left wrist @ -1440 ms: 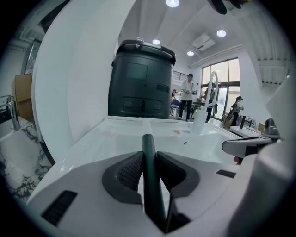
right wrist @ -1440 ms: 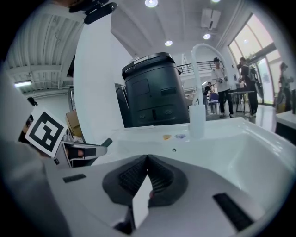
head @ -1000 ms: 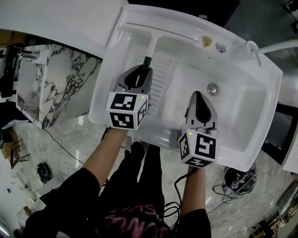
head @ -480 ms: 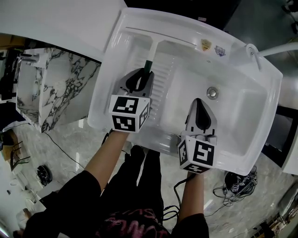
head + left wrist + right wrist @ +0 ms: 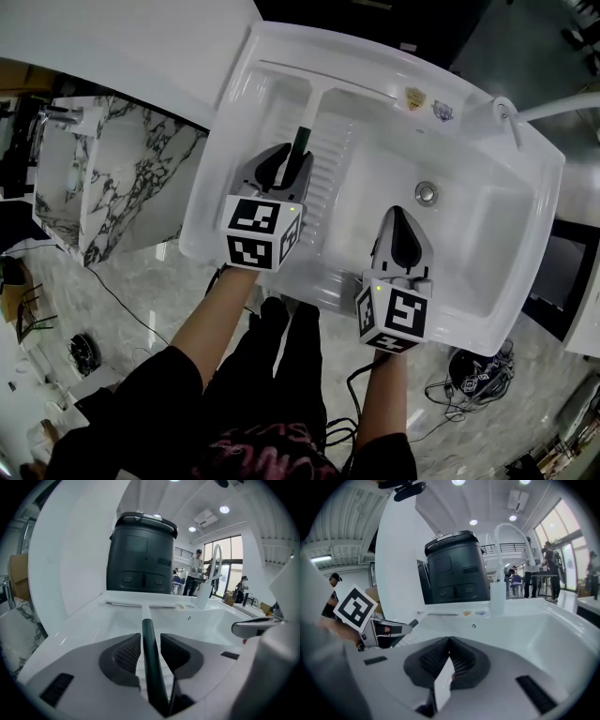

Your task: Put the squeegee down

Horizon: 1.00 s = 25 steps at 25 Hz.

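Release step. The squeegee [image 5: 308,105] lies on the ribbed drainboard [image 5: 336,164] of the white sink [image 5: 548,178], with its blade end toward the sink's back wall and its dark green handle pointing at me. My left tool [image 5: 293,159] sits around that handle. Its jaws have just been opening and now stand spread, with the handle in the channel between the pads. There's a clear gap on the right side. The left pad is close and I can't tell if it grazes, but it's not pinching. My right tool [image 5: 397,217] hovers over the basin near the drain [image 5: 426,193], pressed together with nothing of the task in it, well apart from the squeegee. My read: the put-down is essentially done and what's left is getting clear. The next move calls for drawing the left tool straight back along the handle line, or lifting it off, with the jaws kept wide and no sideways drift. Otherwise a pad could catch the handle and drag or roll the squeegee across the ribs. The handle looks slim and smooth, so it should slip out cleanly. I can't tell whether the handle's end rests on the drainboard or on the tool's body. If it's on the body, expect a small drop when I back off. The right tool needs nothing.
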Motion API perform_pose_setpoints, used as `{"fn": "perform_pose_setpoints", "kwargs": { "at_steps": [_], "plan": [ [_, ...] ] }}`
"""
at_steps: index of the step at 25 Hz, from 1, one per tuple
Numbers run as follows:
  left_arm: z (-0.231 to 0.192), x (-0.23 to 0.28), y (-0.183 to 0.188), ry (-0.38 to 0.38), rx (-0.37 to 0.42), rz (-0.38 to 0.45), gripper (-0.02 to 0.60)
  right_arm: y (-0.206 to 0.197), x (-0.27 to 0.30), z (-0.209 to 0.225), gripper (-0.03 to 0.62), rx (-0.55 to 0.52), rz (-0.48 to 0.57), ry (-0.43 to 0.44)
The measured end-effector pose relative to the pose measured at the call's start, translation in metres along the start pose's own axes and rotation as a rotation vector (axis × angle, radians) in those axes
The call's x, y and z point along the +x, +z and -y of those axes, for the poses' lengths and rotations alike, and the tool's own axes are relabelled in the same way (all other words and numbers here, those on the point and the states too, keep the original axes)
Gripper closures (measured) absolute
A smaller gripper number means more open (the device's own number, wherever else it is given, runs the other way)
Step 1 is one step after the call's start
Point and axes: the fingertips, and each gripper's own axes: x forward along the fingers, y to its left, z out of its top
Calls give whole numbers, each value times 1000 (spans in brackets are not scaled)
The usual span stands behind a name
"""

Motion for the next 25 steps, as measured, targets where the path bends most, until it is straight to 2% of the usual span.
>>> {"fn": "perform_pose_setpoints", "kwargs": {
  "at_steps": [7, 18, 25],
  "plan": [
    [-1, -13, 16, -1, -17, 44, 466, 7, -7, -5, 574, -6, 13, -3],
    [-7, -59, 45, 11, 19, 116, 468, 37, -32, -28, 574, -26, 70, 13],
    [-12, -108, 64, 23, 45, 172, 525, 58, -63, -52, 574, -26, 119, 20]
  ]
}}
